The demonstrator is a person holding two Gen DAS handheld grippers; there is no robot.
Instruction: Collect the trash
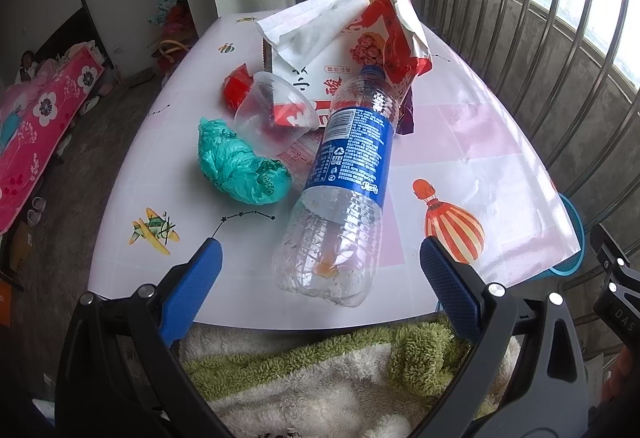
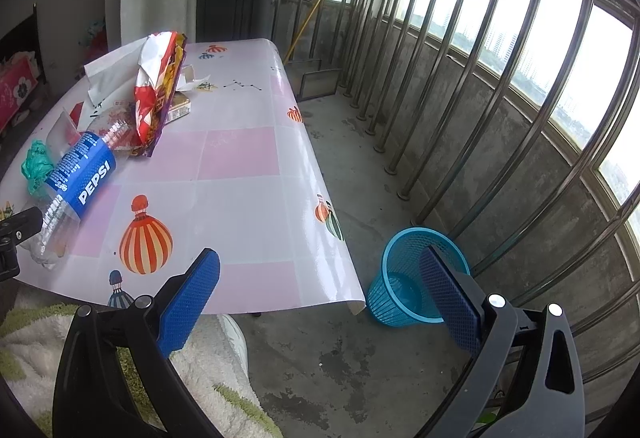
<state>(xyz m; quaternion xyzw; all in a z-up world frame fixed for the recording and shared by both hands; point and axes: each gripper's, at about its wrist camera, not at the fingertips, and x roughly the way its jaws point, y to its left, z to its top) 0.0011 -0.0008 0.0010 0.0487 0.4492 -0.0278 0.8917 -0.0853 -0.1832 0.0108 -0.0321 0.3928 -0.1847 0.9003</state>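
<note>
An empty Pepsi bottle (image 1: 344,181) lies on the table (image 1: 460,141), base toward me; it also shows in the right wrist view (image 2: 76,181). Behind it lie a clear plastic cup (image 1: 268,109), a crumpled green bag (image 1: 240,165), a red snack bag (image 1: 392,37), a white tissue (image 1: 316,25) and a flat carton (image 1: 316,77). My left gripper (image 1: 320,258) is open, its jaws on either side of the bottle's base, apart from it. My right gripper (image 2: 320,270) is open and empty over the floor beside the table. A blue mesh bin (image 2: 408,278) stands on the floor.
A steel railing (image 2: 480,77) runs along the right. A green-and-white fluffy cloth (image 1: 320,370) lies under the grippers. A pink flowered bed (image 1: 40,125) stands at the left. A broom handle (image 2: 308,21) leans at the far end.
</note>
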